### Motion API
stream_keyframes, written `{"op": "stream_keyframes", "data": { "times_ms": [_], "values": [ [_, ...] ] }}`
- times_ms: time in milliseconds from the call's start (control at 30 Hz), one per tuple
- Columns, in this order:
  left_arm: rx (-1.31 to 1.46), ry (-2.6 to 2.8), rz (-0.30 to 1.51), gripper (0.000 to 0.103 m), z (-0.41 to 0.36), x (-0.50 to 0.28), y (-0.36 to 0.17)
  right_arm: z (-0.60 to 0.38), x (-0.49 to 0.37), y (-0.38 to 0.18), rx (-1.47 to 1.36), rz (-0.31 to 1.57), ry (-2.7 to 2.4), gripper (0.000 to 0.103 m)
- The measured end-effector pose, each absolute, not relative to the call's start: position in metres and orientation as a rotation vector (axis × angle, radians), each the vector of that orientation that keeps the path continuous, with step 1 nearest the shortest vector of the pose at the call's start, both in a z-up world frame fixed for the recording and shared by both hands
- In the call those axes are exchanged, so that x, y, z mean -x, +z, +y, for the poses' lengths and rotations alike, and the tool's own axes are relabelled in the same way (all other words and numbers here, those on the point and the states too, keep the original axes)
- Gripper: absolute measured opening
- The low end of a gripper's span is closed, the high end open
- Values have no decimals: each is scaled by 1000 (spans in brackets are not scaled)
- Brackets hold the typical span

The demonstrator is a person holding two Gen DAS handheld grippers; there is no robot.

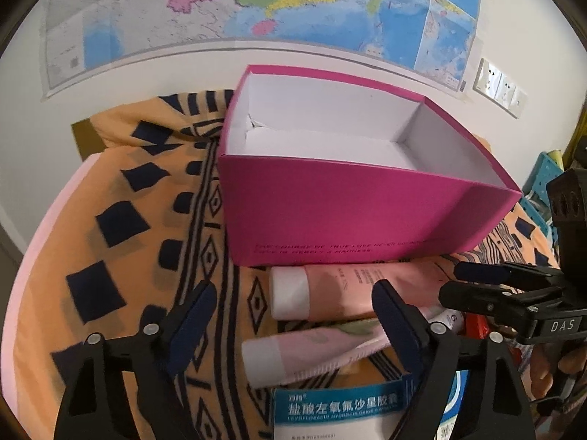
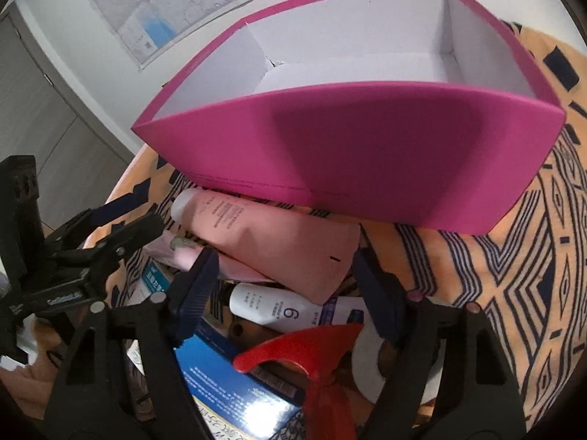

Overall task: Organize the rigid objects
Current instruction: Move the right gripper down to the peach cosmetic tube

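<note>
Black plastic grippers (image 1: 293,315), navy ribbed fingers (image 1: 192,326), silver screws, "DAS" mark.

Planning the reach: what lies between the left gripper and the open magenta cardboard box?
Two pink tubes on the patterned cloth, seen in the left wrist view.

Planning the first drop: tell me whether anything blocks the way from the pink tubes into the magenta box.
Nothing visible does. The magenta box stands open and looks empty, with no lid, directly behind the pink tubes.

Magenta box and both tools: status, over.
Left tool open over pale pink tube. Right tool open above white bottle. Magenta box empty. Nothing held; items piled tight.
</note>
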State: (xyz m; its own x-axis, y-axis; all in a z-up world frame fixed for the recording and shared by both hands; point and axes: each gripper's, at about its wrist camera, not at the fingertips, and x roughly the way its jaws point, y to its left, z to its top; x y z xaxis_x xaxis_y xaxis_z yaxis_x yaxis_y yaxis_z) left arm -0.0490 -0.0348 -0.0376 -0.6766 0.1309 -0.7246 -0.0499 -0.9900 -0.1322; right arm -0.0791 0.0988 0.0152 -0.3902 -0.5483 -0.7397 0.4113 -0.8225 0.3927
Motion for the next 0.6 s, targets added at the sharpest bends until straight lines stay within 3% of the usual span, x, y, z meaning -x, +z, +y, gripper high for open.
{"op": "stream_keyframes", "data": {
  "times_ms": [167, 300, 533, 600],
  "values": [
    [1233, 2735, -132, 81, -33, 59, -41, 105, 84, 14, -1293, -221, -2231, 75],
    [1252, 2705, -122, 77, -32, 63, -44, 107, 90, 7, -1351, -230, -2215, 60],
    [1292, 2645, -143, 69, -31, 69, -51, 104, 94, 1, -1379, -221, -2199, 59],
    [1309, 2609, -164, 62, -31, 72, -54, 103, 95, 1, -1379, -218, -2198, 59]
  ]
}}
